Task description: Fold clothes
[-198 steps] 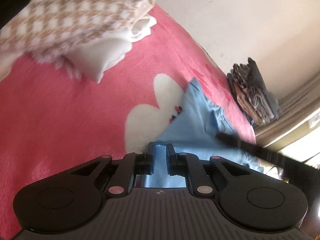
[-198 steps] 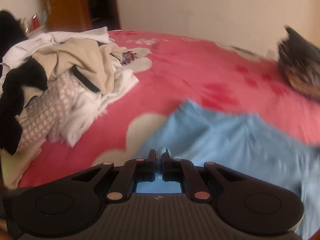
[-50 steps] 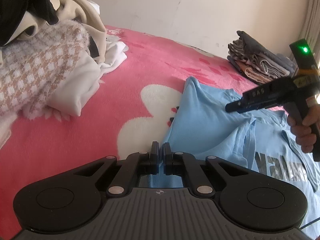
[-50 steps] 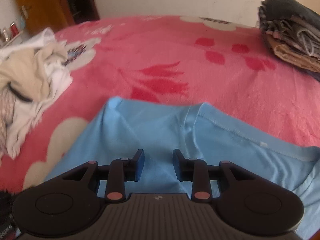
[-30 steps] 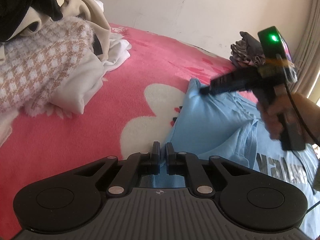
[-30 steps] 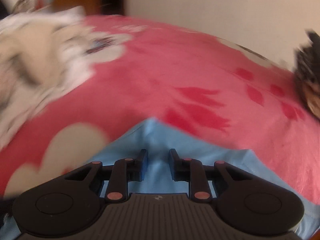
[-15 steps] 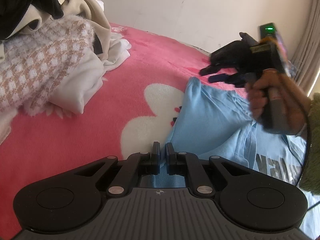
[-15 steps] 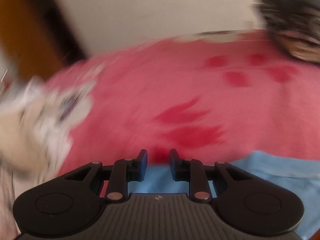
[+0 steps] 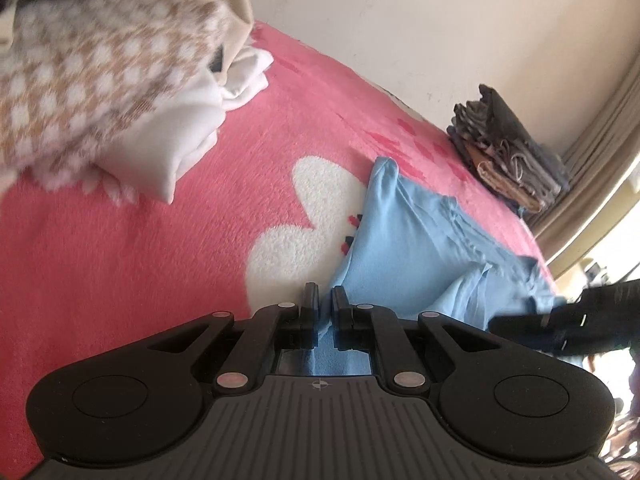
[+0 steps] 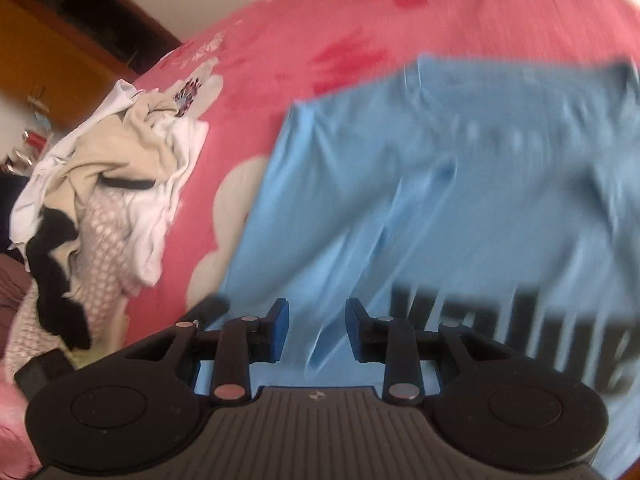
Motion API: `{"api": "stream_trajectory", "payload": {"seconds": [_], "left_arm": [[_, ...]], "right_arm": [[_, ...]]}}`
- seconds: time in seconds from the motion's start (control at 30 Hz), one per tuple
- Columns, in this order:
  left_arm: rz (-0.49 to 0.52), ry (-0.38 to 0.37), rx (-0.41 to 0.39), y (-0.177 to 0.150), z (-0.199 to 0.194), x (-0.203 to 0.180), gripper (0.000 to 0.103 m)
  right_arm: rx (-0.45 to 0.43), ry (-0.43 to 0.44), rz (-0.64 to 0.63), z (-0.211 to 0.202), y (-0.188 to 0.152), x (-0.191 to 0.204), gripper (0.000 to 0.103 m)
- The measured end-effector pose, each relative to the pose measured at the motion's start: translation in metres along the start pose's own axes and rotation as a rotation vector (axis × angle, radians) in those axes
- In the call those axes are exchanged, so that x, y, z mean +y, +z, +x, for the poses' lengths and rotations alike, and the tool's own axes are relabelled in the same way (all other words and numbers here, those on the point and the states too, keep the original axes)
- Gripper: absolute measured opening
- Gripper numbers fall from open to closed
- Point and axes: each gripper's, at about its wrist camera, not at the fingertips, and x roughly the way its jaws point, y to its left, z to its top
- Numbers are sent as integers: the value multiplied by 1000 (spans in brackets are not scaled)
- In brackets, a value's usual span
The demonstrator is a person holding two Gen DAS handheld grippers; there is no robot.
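Note:
A light blue T-shirt [image 9: 420, 248] with black lettering [image 10: 500, 332] lies spread on the pink blanket [image 9: 140, 260]. My left gripper [image 9: 325, 304] is shut on the shirt's near edge, and blue cloth runs between its pads. My right gripper [image 10: 317, 312] hovers over the shirt's front beside the lettering. Its jaws are opening and the blue pads press on nothing; a raised fold of the shirt lies below the gap. In the left wrist view the right gripper [image 9: 560, 326] shows as a dark blur at the right edge, low over the shirt.
A heap of unfolded clothes [image 10: 100, 184], white, beige, black and checked, lies to the left of the shirt, and also fills the top left of the left wrist view [image 9: 100, 80]. A folded stack [image 9: 508, 156] sits by the wall at the far right. Orange furniture [image 10: 52, 68] stands behind the bed.
The right gripper left the shirt's far corner, swung back over the printed front and opened wider. The left gripper kept its hold on the shirt's edge while its view rolled and shifted slightly.

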Motion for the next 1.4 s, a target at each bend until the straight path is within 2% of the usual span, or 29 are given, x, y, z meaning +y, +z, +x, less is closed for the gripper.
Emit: {"api": "stream_trajectory", "payload": {"seconds": [0.2, 0.47, 0.7, 1.0, 1.1, 1.13, 1.2, 1.4], "left_arm": [[-44, -24, 8, 3, 2, 6, 9], [-50, -28, 9, 4, 3, 8, 9], [-40, -21, 4, 2, 2, 6, 9], [-42, -23, 7, 3, 3, 8, 9], [-41, -21, 6, 3, 3, 7, 9], [-40, -20, 5, 3, 3, 7, 9], [-39, -20, 5, 3, 3, 7, 9], [-48, -28, 9, 3, 3, 8, 9]], "right_arm": [[-21, 12, 85, 9, -7, -6, 34], [-20, 12, 108, 13, -7, -6, 34], [-75, 16, 140, -6, -12, -1, 34], [-33, 47, 227, 16, -10, -14, 34], [-35, 62, 227, 19, -13, -15, 26], [-40, 66, 224, 19, -14, -15, 14], [-49, 69, 229, 18, -19, -16, 5], [-60, 100, 309, 14, -38, -23, 4]]}}
